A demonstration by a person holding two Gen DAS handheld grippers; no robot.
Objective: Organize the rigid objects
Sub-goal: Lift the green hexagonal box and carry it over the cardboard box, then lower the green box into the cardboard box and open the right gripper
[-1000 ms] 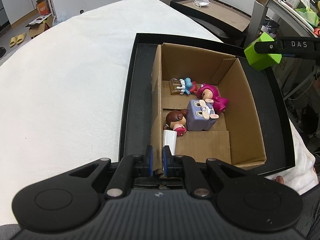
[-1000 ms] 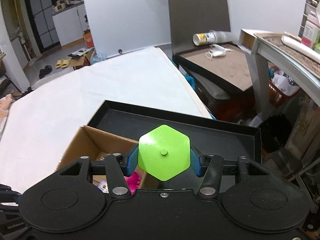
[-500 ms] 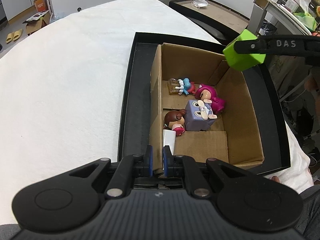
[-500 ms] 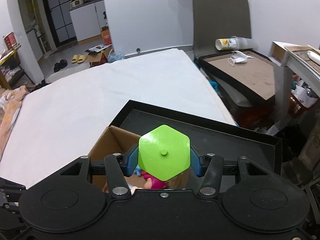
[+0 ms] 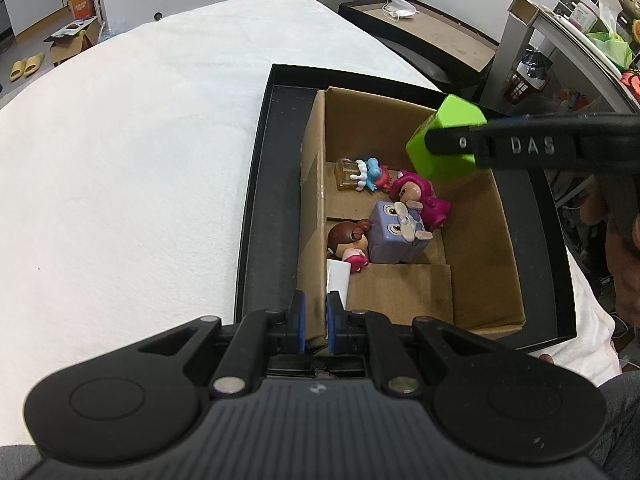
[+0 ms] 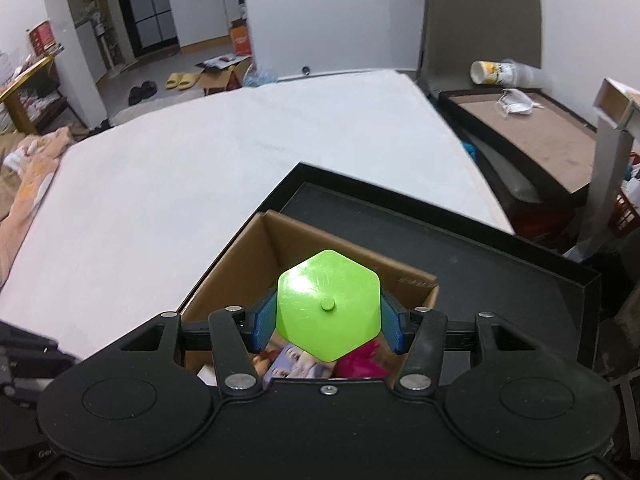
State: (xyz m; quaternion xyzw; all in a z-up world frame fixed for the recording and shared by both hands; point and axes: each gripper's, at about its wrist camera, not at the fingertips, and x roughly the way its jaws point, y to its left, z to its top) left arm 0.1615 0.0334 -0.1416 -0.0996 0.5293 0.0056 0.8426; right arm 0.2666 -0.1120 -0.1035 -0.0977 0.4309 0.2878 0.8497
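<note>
White-clothed table [image 5: 140, 160] w/ black tray [image 5: 256, 208] holding cardboard box [image 5: 480, 240]; left gripper [image 5: 314, 322] clenched on its near wall. Right gripper [image 6: 328, 320] grasps green hex block [image 6: 328, 304] above box's far right corner. Risk: dropped from here it could clip the rim or knock pink figurine [image 5: 420, 200], since it hangs close to both.

Cups: a stack of paper cups [image 6: 505, 73] lies on its side at the far end of a brown board.
Mask: a white face mask [image 6: 517, 103] lies near the cups.
Slippers: a yellow pair [image 6: 183, 79] sits on the floor.
Floor box: an open carton [image 5: 73, 36] stands near the slippers.
</note>
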